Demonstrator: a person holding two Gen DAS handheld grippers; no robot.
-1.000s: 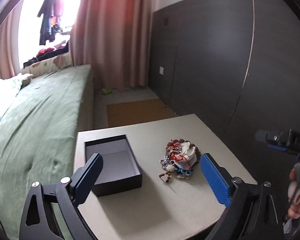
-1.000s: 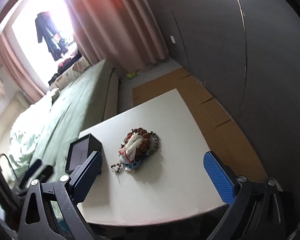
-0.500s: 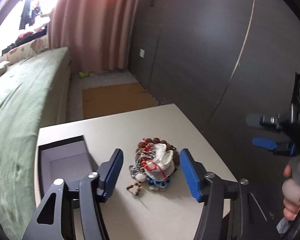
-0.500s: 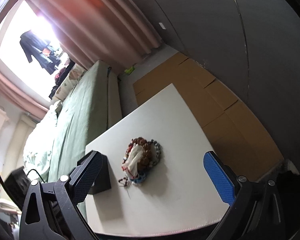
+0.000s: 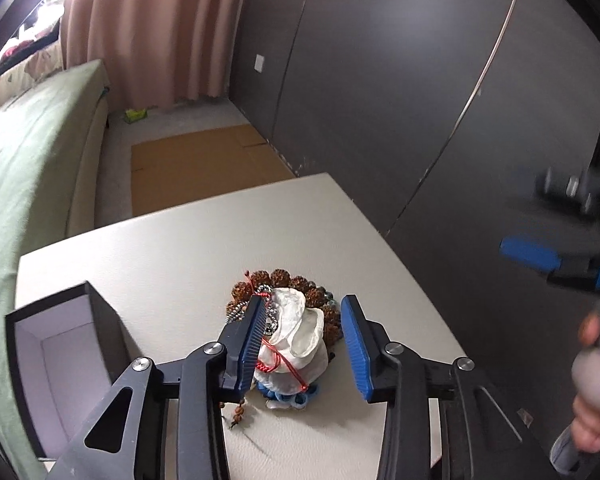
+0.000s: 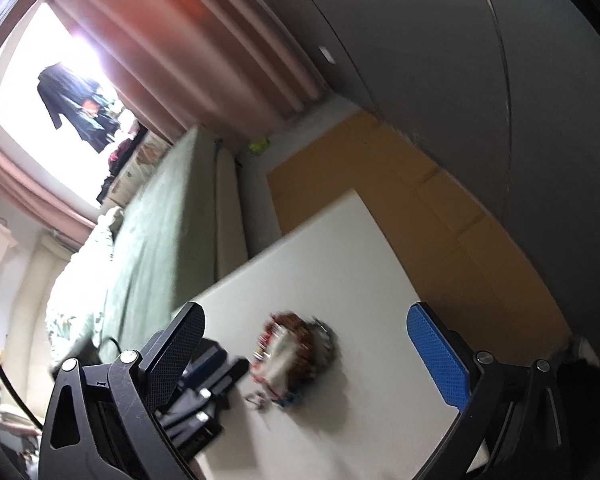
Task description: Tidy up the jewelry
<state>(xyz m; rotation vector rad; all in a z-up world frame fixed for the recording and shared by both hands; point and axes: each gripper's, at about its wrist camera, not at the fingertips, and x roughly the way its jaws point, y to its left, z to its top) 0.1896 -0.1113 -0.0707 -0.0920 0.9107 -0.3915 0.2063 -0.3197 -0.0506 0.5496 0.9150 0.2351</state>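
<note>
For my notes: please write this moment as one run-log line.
left gripper: jaws closing around jewelry pile, not gripping | right gripper: open, empty | box: open, empty

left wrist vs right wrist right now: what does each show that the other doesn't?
Only the left wrist view: the open black box with its pale lining, and the hand holding the right gripper at the frame's right edge. The left gripper has just been closing, its fingers either side of the white shell in the jewelry pile; contact isn't clear.

Only the right wrist view: the bright window with dark clothes hanging, and the left gripper seen from outside.

Both: the white table, jewelry pile, green bed, pink curtain, cardboard on the floor.
</note>
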